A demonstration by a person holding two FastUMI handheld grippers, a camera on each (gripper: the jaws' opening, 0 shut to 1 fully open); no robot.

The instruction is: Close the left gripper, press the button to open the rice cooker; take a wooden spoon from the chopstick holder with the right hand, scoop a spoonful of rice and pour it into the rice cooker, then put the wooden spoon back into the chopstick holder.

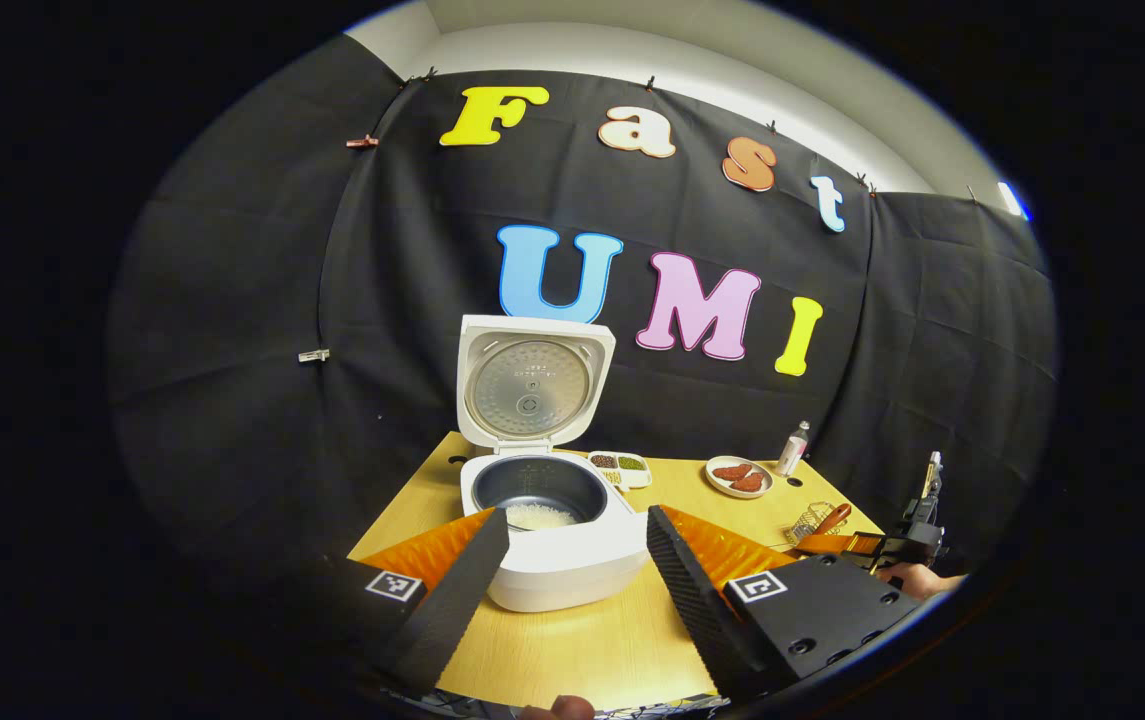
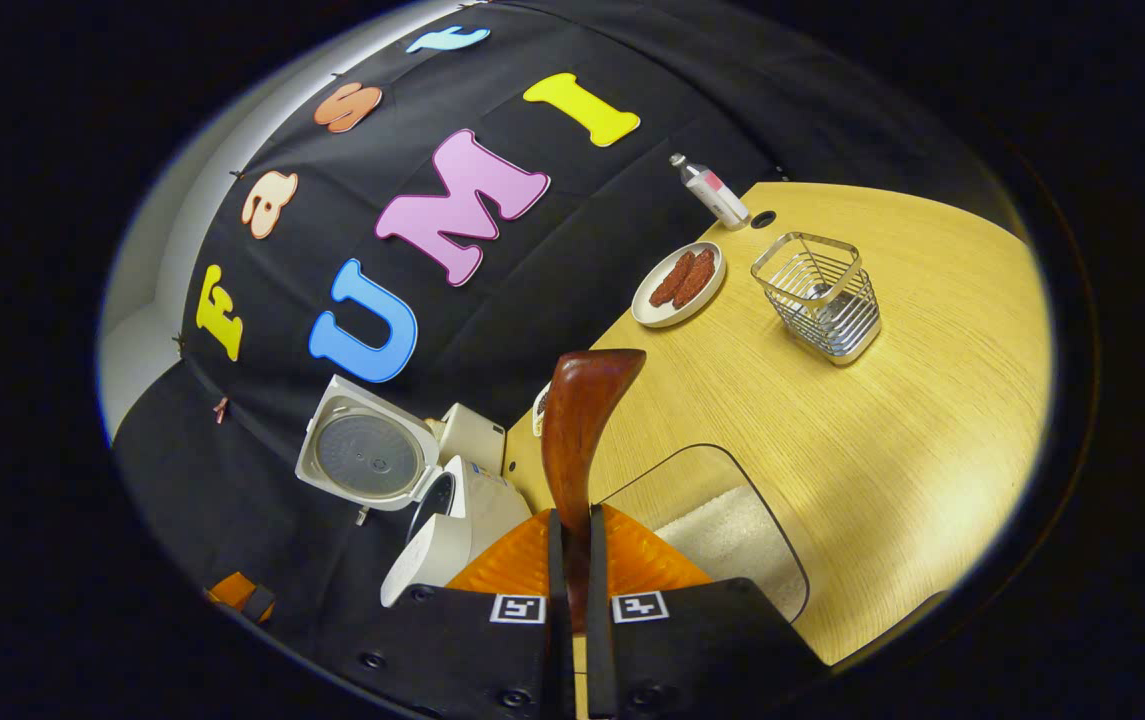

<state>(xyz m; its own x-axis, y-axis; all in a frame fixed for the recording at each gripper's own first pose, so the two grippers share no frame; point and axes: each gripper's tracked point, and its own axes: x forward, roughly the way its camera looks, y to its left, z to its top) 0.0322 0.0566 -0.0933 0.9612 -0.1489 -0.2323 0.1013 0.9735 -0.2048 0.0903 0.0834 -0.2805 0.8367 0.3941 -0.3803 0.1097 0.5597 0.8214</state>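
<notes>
In the left gripper view my left gripper [image 1: 577, 545] hangs above the near edge of the wooden table [image 1: 582, 640] with its two fingers spread wide and nothing between them. Straight ahead, framed by those fingers, stands the white rice cooker [image 1: 557, 560] with its lid [image 1: 532, 385] swung fully up and back, so the ribbed metal inner plate faces me. The dark inner pot [image 1: 539, 485] is exposed and a small heap of white rice [image 1: 539, 516] lies on its bottom. Behind the cooker to the right sits a divided dish of beans or grains [image 1: 620, 467], then a round plate with reddish-brown pieces [image 1: 738, 477], then a small white bottle [image 1: 793, 448] standing upright. At the far right edge I see my right gripper [image 1: 882, 545] near the wire chopstick holder [image 1: 812, 520]. In the right gripper view, which is tilted, my right gripper [image 2: 572, 545] is clamped narrow on the handle of the wooden spoon [image 2: 577, 420], whose reddish-brown bowl end rises ahead of the fingertips. Below the spoon, to the right, is a clear container of white rice [image 2: 722, 530]. The chopstick holder [image 2: 820, 295] stands well apart on the table [image 2: 932, 400], near the plate [image 2: 677, 285] and the bottle [image 2: 712, 192]. The open rice cooker [image 2: 432, 500] is to the left.
</notes>
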